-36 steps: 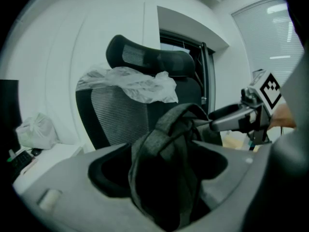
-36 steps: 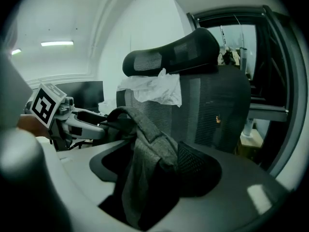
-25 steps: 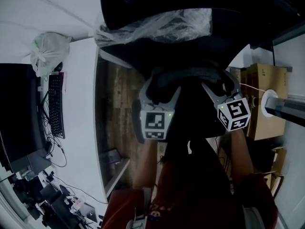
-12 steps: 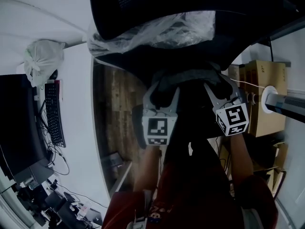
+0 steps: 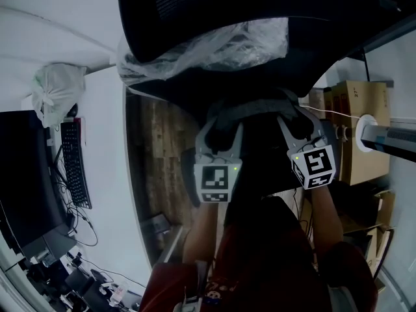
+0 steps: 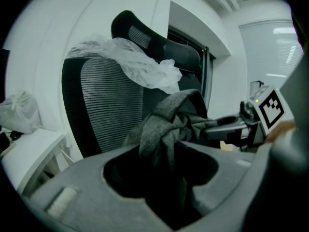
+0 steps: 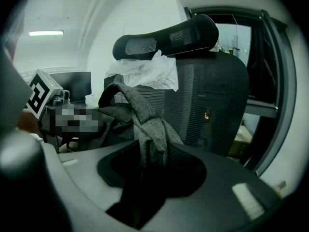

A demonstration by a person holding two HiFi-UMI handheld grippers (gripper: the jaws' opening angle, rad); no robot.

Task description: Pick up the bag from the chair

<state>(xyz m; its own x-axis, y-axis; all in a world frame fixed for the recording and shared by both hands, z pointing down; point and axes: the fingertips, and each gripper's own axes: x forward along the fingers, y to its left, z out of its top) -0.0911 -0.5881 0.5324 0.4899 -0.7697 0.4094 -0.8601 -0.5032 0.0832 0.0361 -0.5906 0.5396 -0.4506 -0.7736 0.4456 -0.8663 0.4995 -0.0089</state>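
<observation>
I hold a grey fabric bag (image 5: pixel 250 108) between both grippers, in front of a black mesh office chair (image 5: pixel 195 5). My left gripper (image 5: pixel 221 125) is shut on the bag's left side, with grey cloth (image 6: pixel 161 129) bunched between the jaws. Shut on the right side is my right gripper (image 5: pixel 300 117), a folded strap and cloth (image 7: pixel 145 124) rising out of it. The chair's backrest (image 7: pixel 207 100) stands just behind the bag. Whether the bag still touches the seat is hidden.
Crumpled clear plastic (image 5: pixel 208 44) is draped over the top of the chair's backrest. A white desk (image 5: pixel 97 174) at left carries a keyboard (image 5: pixel 75 161), a monitor and a tied white bag (image 5: pixel 55 93). Cardboard boxes (image 5: pixel 354 135) stand at right.
Both grippers keep their hold on the bag and have barely moved. The head camera has shifted, so the chair and plastic fill a little more of the view.
</observation>
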